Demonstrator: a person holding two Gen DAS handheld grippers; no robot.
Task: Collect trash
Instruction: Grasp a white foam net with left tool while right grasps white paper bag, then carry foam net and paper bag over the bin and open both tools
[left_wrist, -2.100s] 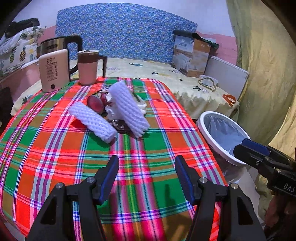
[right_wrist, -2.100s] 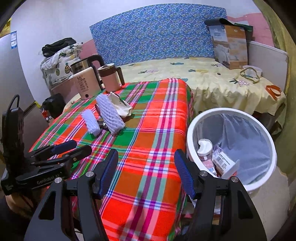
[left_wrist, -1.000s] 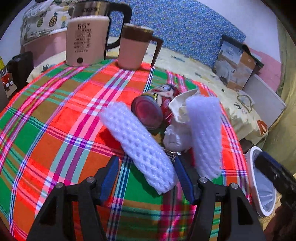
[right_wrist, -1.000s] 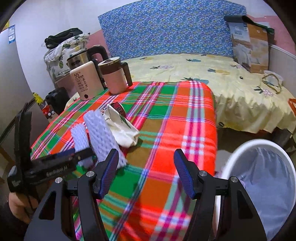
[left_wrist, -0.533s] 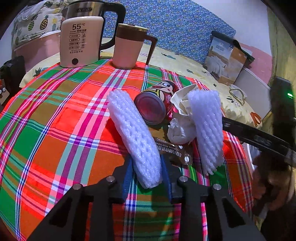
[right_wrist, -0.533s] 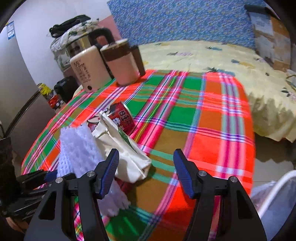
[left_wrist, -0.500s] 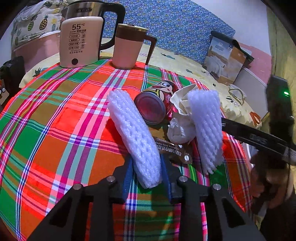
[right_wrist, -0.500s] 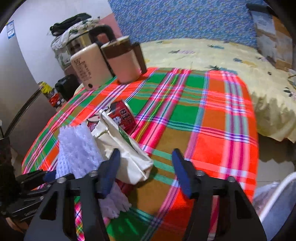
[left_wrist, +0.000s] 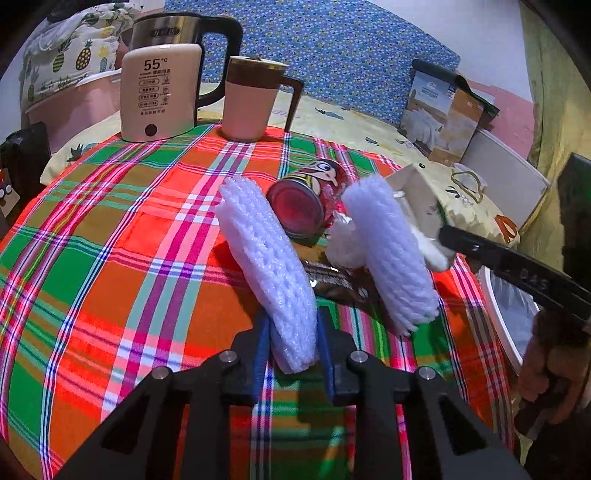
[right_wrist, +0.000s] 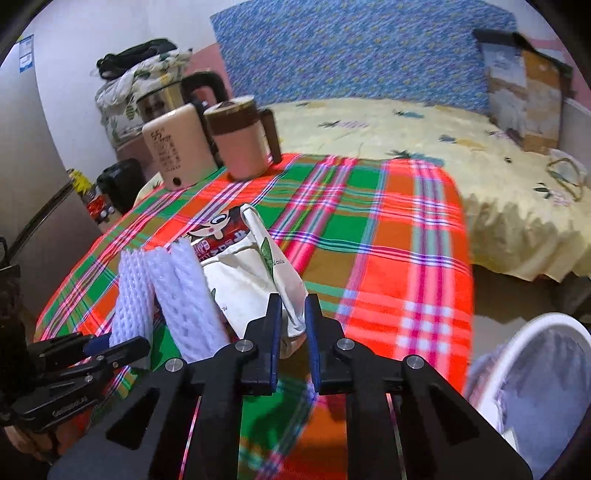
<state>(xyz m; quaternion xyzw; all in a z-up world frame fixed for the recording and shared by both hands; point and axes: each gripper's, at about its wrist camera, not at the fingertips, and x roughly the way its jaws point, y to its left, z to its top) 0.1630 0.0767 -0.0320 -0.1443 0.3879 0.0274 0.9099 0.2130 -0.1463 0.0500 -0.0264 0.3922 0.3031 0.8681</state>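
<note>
A: In the left wrist view, what is clamped?
B: The near end of a foam net (left_wrist: 271, 266) is clamped by the left gripper (left_wrist: 291, 345) on the plaid cloth (left_wrist: 110, 236); a dark wrapper (left_wrist: 332, 282) is half hidden.
A: And the right wrist view?
B: A white paper bag (right_wrist: 258, 284) is pinched by the right gripper (right_wrist: 291, 332); the bin (right_wrist: 532, 354) is cut off.

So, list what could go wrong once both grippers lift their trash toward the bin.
1. The left gripper pinches only the end of a soft foam net; it may slip out.
2. The right gripper clamps one corner of the paper bag, which may drag the red can or second foam net lying against it.
</note>
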